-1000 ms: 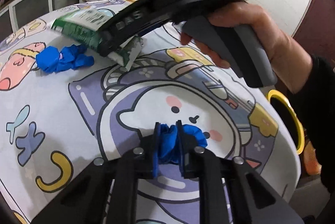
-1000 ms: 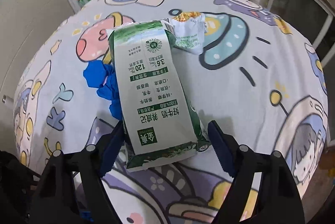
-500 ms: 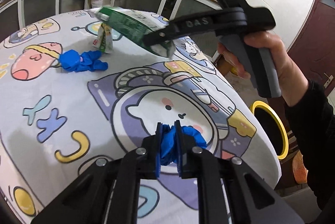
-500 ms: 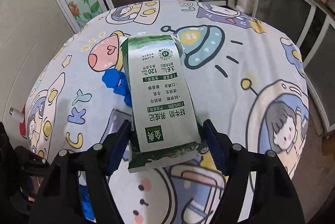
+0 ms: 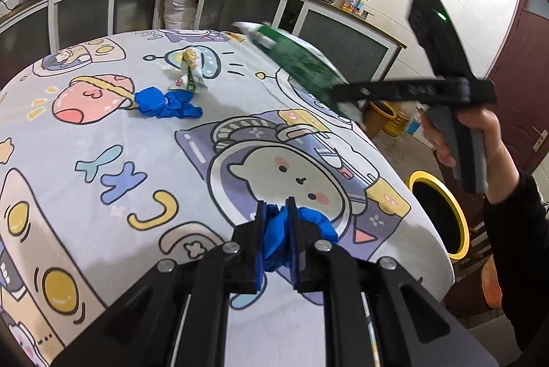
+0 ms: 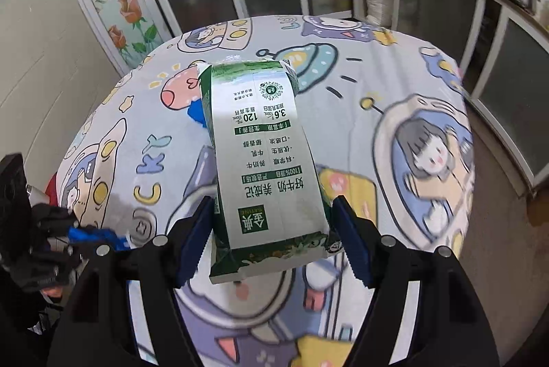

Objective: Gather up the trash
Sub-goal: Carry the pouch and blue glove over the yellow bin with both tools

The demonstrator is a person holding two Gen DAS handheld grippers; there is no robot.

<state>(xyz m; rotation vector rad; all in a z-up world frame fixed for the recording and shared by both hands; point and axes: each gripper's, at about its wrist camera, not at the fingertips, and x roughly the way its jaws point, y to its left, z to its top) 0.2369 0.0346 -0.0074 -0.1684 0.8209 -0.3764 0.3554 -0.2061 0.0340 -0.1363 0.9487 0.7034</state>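
Note:
My left gripper point(image 5: 276, 231) is shut on a crumpled blue glove point(image 5: 310, 223) and holds it above the table's near right part. My right gripper point(image 6: 272, 235) is shut on a green and white milk carton point(image 6: 264, 157), lifted well above the table; the carton also shows in the left wrist view point(image 5: 302, 65). A second blue glove point(image 5: 164, 103) and a crumpled snack wrapper point(image 5: 189, 72) lie on the cartoon tablecloth point(image 5: 103, 133) at the far left. A yellow-rimmed bin point(image 5: 441, 216) stands on the floor right of the table.
Glass-front cabinets point(image 5: 240, 7) run behind the table, with a white sack point(image 5: 178, 3) against them. Yellow pots point(image 5: 387, 116) sit on the floor by the far right. A dark door point(image 5: 525, 75) is at the right. The left gripper shows at the right wrist view's lower left point(image 6: 51, 236).
My right gripper has lifted the milk carton off the table and carried it up and to the right. The left gripper, still holding the blue glove, has risen and drawn back.

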